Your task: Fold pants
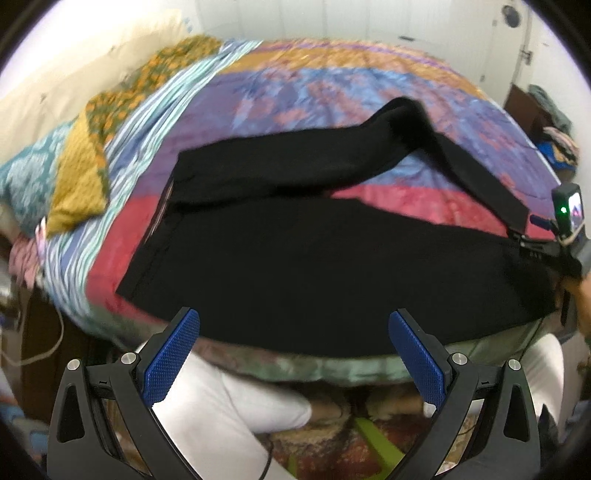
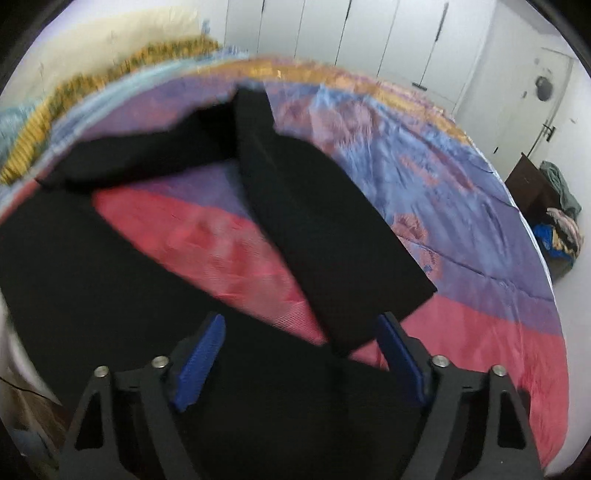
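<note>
Nearest, the left gripper (image 1: 293,354) hangs with its blue pads (image 1: 171,354) spread wide and nothing between them, just short of the bed's near edge. The black pants (image 1: 295,266) lie directly beyond those fingers on the striped bedspread (image 1: 369,85). The right gripper (image 2: 301,356) stands spread above the lower leg's cuff end, pads clear of the cloth. Just past its fingers the other leg (image 2: 325,236) doubles back, its cuff reaching in between them. Farther off are white closet doors (image 2: 369,33).

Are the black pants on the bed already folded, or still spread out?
Still spread out. The black pants lie flat on the bedspread, with the two legs apart in a V and red cover showing between them.
</note>
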The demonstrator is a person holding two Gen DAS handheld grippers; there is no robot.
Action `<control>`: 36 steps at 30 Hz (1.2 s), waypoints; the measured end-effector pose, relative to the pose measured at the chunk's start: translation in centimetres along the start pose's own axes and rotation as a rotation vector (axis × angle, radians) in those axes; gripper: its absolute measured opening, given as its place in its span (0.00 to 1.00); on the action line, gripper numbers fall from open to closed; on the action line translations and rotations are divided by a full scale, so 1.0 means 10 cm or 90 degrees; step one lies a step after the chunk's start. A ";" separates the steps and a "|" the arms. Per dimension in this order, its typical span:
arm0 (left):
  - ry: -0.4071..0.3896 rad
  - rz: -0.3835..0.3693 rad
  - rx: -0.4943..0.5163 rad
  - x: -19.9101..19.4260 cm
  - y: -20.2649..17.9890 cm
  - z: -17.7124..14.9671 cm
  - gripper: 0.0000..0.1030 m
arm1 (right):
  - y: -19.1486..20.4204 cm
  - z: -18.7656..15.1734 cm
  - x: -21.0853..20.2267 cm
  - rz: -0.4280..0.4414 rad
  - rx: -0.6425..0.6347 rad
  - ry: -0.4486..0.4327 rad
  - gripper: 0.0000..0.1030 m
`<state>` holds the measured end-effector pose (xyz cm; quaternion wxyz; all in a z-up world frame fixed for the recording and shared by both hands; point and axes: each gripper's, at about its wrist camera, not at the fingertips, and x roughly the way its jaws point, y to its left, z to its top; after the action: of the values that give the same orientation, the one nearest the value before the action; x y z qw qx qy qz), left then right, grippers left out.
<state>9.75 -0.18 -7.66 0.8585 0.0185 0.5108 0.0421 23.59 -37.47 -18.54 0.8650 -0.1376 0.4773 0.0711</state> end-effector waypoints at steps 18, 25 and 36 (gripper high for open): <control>0.037 -0.021 -0.010 0.18 -0.16 0.16 0.99 | -3.14 1.81 -0.50 -0.160 0.301 -0.047 0.91; 0.079 0.005 -0.003 0.37 -0.12 0.01 0.99 | -3.03 0.92 0.08 0.002 0.455 -0.035 0.89; 0.115 0.031 -0.040 0.49 0.02 -0.02 0.99 | -2.75 0.20 1.34 0.282 0.784 -0.059 0.62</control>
<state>11.87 0.48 -11.99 0.8076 -0.0001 0.5843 0.0801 39.37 -63.11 -24.21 0.7701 0.4874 0.4102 -0.0332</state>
